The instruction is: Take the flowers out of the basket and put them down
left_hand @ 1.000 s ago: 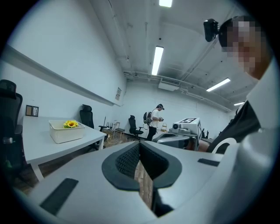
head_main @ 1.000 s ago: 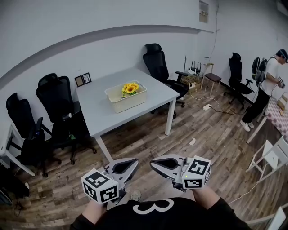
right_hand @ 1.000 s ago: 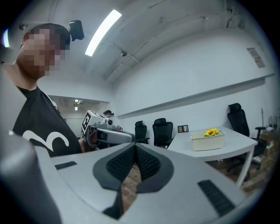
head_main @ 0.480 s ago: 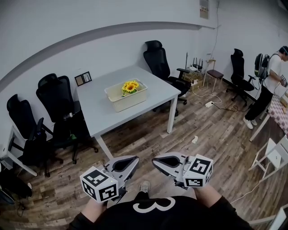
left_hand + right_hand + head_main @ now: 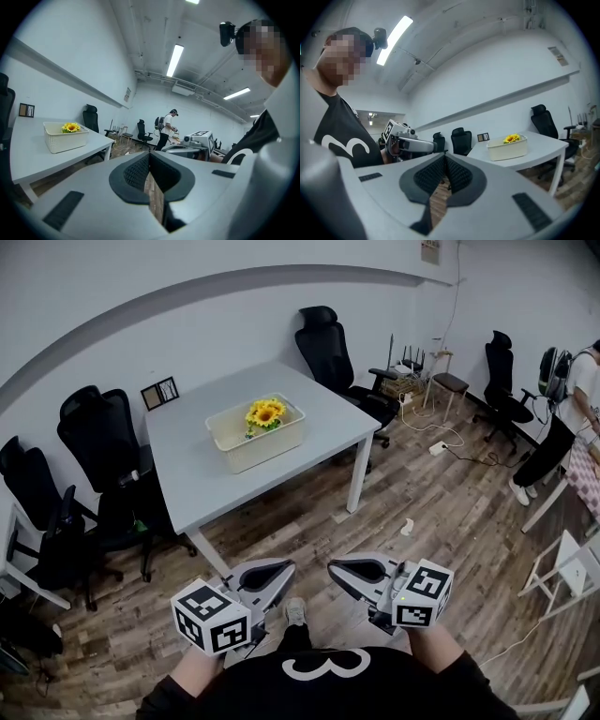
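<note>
Yellow flowers (image 5: 265, 413) sit in the white basket (image 5: 255, 446) on the grey table (image 5: 192, 479), nearer than a second ago; left gripper (image 5: 278, 570) and right gripper (image 5: 339, 571), well short of the table, are clenched empty

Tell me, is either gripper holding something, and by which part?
Nothing is held. The left gripper and the right gripper are both shut and empty; the flowers lie in the basket on the table.

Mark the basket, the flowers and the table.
basket (image 5: 261, 448), head view, front wall.
flowers (image 5: 266, 413), head view, yellow bloom.
table (image 5: 180, 457), head view, bare top left of the basket.
</note>
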Available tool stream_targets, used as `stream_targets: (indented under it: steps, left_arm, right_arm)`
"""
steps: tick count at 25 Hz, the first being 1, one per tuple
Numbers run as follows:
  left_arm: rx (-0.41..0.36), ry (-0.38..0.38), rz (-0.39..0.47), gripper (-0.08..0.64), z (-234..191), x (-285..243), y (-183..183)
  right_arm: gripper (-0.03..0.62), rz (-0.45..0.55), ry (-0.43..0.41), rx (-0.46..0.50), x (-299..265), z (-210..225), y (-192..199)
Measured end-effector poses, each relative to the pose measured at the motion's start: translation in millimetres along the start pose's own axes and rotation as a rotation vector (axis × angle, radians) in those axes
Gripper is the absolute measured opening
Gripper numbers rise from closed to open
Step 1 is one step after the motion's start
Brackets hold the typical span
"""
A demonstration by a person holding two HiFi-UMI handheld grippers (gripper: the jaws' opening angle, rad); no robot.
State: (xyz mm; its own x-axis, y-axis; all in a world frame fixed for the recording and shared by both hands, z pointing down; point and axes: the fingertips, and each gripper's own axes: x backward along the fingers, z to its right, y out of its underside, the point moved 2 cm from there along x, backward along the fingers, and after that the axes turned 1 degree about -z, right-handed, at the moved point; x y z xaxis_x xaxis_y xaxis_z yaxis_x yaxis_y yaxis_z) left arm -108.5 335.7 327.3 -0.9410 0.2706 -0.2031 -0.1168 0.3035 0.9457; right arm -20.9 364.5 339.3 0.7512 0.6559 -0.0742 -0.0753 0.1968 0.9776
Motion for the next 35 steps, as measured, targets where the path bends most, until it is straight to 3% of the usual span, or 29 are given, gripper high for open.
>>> stream_targets:
  steps: [5, 11, 19, 24, 35]
  left_arm:
    - [0.038, 0.002, -0.025, 0.009, -68.9, -37.7, -14.0]
    - [0.062, 0.004, -0.082, 0.009, -171.0, -89.1, -40.7]
    - [0.106, 0.012, -0.093, 0.009, -298.0, -141.2, -79.4]
    - [0.115, -0.002, -0.124, 0.009, -336.7, -157.0, -79.4]
    - [0.171, -0.042, -0.130, 0.009, -367.9, -175.4, -76.2]
  right_arm:
    - [0.012, -0.018, 0.037, -0.014, -37.9, 66.5, -6.4]
    - [0.012, -0.028, 0.025, -0.106, -103.0, 162.2, -18.0]
    - [0.012, -0.085, 0.032, -0.115, -192.5, 265.1, -36.6]
    - [0.012, -0.096, 0.046, -0.131, -213.6, 296.8, -43.0]
    - [0.014, -0.142, -0.012, -0.112, -232.3, 336.0, -48.4]
